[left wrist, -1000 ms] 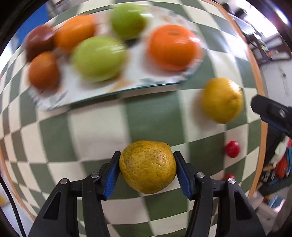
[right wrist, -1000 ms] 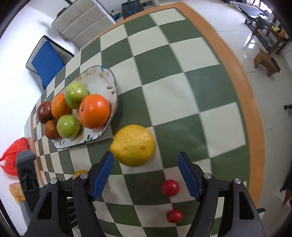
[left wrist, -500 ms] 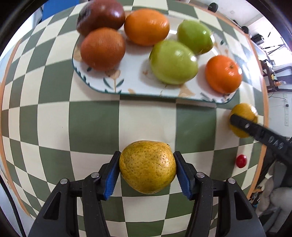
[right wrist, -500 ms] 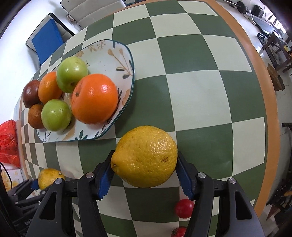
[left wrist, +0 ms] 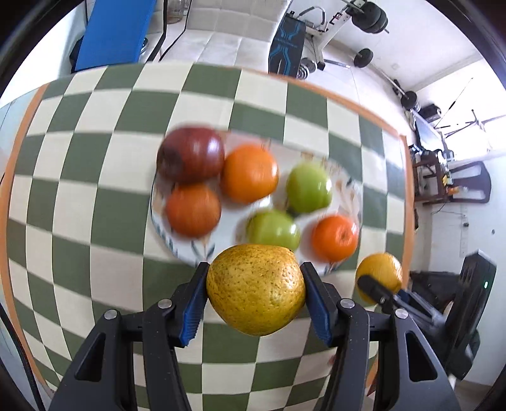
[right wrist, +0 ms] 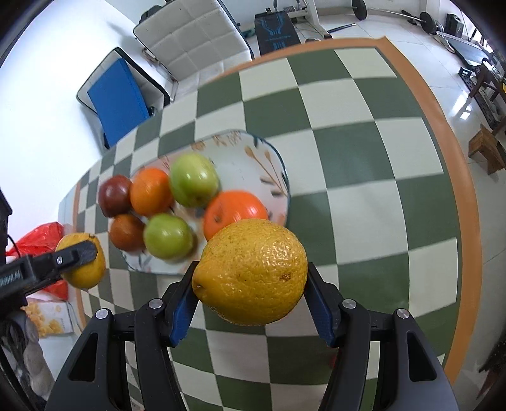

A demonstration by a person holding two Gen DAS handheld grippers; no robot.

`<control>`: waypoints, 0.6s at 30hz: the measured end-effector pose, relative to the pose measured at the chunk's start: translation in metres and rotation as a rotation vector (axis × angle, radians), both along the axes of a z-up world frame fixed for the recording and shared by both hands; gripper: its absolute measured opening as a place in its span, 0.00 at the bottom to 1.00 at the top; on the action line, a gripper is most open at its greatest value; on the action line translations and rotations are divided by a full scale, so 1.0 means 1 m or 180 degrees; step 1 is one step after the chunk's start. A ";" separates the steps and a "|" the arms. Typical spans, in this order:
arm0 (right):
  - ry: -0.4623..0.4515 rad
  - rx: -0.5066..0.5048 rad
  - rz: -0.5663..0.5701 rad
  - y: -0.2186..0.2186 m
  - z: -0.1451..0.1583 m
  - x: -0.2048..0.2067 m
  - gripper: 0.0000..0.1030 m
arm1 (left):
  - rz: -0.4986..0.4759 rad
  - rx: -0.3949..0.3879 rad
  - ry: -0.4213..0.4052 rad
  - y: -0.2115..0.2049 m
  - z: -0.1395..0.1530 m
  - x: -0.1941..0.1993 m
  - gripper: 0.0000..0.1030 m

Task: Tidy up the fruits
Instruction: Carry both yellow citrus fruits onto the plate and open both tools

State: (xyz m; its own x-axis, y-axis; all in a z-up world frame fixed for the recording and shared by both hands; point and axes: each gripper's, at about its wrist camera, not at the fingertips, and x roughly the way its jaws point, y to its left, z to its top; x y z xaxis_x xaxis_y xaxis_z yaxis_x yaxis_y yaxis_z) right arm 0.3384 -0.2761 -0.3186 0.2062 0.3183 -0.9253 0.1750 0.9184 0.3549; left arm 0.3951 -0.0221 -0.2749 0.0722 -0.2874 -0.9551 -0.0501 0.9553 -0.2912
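My left gripper (left wrist: pixel 255 292) is shut on a speckled yellow citrus (left wrist: pixel 255 289), held in the air above the near edge of the white patterned plate (left wrist: pixel 344 183). My right gripper (right wrist: pixel 251 275) is shut on a yellow lemon (right wrist: pixel 251 272), also lifted, beside the plate (right wrist: pixel 253 158). The plate holds a dark red apple (right wrist: pixel 114 196), oranges (right wrist: pixel 235 211) and two green apples (right wrist: pixel 193 183). In the left wrist view the right gripper with its lemon (left wrist: pixel 379 275) shows at right. The left gripper's citrus (right wrist: pixel 82 265) shows at left in the right wrist view.
A green and cream checked table (right wrist: pixel 363 158) with an orange border carries the plate. Chairs, one with a blue cushion (right wrist: pixel 117 101), stand behind the far edge. A red bag (right wrist: pixel 44 234) lies on the floor at left. Gym equipment (left wrist: pixel 363 19) fills the room's back.
Both grippers have risen with their fruit and the table now looks farther below. The right gripper shut on the lemon during the last second. The red cherry tomatoes have dropped out of view.
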 end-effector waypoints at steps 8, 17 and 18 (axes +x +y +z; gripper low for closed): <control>-0.0003 -0.0090 0.0006 0.000 -0.012 0.073 0.63 | -0.0371 0.0110 0.0041 -0.051 -0.009 0.101 0.53; 0.0156 -0.0071 0.0117 0.003 -0.044 0.107 0.63 | -0.0824 0.0235 0.0589 -0.100 -0.072 0.164 0.53; 0.0151 -0.0090 0.0142 0.005 -0.045 0.106 0.63 | -0.0886 0.0270 0.0655 -0.104 -0.079 0.164 0.53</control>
State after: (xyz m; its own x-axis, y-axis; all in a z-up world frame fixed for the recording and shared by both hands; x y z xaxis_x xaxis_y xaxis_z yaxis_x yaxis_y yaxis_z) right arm 0.4444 -0.2712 -0.3638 0.1482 0.2997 -0.9425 0.1497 0.9352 0.3209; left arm 0.5592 -0.1265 -0.3540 -0.1943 -0.1881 -0.9627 0.1662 0.9609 -0.2213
